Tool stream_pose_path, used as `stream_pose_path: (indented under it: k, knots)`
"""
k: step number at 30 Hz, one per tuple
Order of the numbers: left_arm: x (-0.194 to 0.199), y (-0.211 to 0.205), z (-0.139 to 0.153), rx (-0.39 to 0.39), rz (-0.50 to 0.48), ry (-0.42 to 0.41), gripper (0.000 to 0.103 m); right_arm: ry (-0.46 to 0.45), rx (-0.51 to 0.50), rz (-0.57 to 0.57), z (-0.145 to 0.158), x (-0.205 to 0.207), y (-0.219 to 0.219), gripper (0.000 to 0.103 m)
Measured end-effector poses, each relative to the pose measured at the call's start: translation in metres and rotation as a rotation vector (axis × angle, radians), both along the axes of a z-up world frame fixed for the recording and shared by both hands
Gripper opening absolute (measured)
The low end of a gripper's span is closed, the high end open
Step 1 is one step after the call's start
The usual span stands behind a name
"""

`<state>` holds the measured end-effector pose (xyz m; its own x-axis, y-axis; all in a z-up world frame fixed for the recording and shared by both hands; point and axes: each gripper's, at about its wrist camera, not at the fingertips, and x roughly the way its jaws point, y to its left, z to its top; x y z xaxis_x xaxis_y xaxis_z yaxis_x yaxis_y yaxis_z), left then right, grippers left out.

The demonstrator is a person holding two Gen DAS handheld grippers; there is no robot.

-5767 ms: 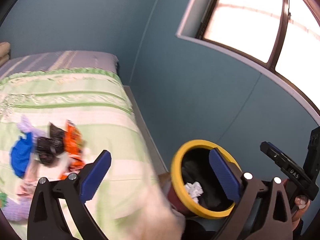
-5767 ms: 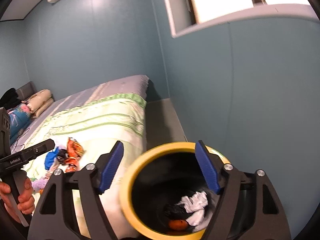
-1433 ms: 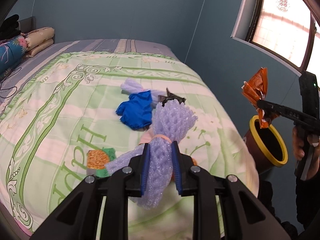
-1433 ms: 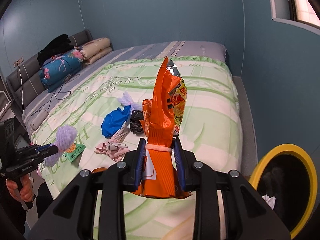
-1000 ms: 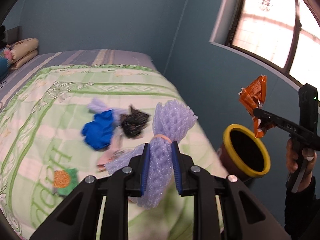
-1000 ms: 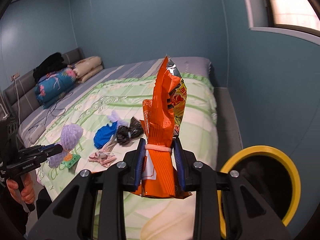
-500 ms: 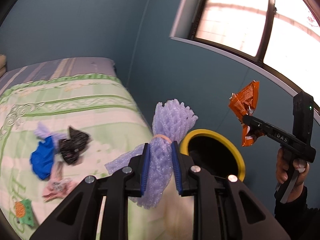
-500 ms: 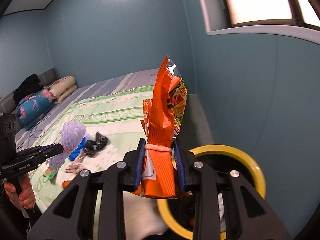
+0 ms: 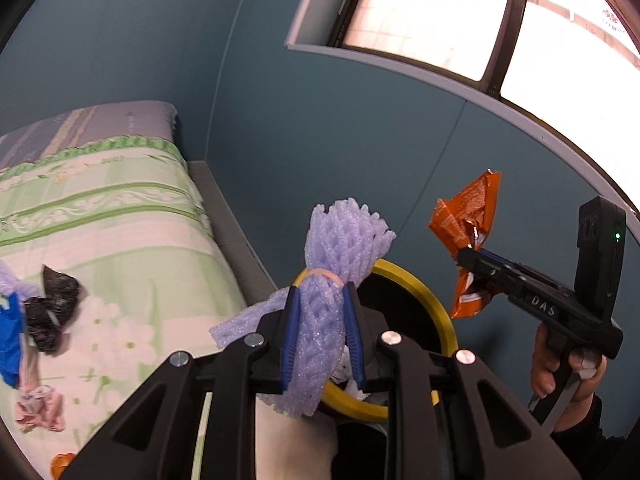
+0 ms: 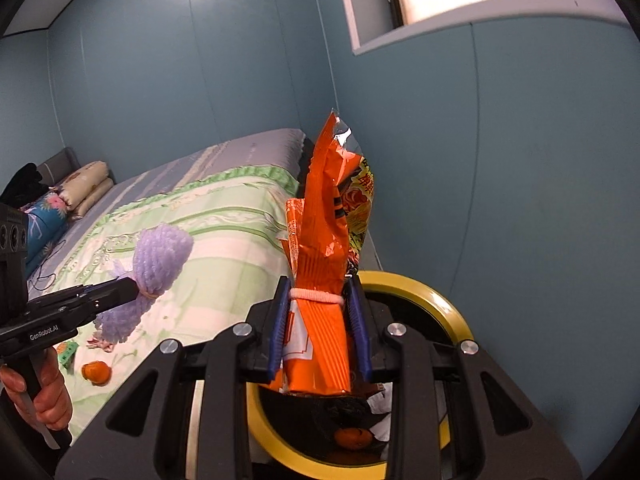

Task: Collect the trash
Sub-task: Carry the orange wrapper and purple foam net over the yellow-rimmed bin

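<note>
The left gripper (image 9: 322,330) is closed narrowly on a lilac foam fruit net bound with a rubber band (image 9: 340,248), which is pinched between the blue pads and stands upright above them. The right gripper (image 10: 320,334) is likewise closed on a crumpled orange foil snack bag bound with a pale band (image 10: 328,248), held upright between its pads.

Both held items are positioned above a round dark bin with a yellow rim (image 10: 448,304), which stands on the floor just beside the bed with a green and white patterned cover (image 10: 224,232). Inside the bin, crumpled white paper (image 10: 380,400) and a small orange object (image 10: 352,438) are seen.

On the bed cover, a crumpled black wrapper (image 9: 52,312), a blue item (image 9: 8,344), a pink scrap (image 9: 38,408), a small green packet (image 10: 66,352) and a small orange round piece (image 10: 96,372) are noted, well apart from the bin. A hand (image 9: 564,376) is seen on the right gripper's handle.
</note>
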<state>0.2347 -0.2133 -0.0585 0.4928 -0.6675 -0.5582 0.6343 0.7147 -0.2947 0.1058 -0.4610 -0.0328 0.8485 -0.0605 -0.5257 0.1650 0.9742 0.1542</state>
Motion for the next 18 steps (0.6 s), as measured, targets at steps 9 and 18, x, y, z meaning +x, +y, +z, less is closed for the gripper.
stream_pose_path:
  k: [9,18]
  knots:
    - [0.012,-0.049,-0.029,0.022,-0.063,0.060,0.021,0.066,0.034,-0.041,-0.033,0.016,-0.021,0.027]
    - [0.028,-0.079,-0.062,0.037,-0.092,0.136,0.021,0.123,0.041,-0.070,-0.060,0.024,-0.029,0.027]
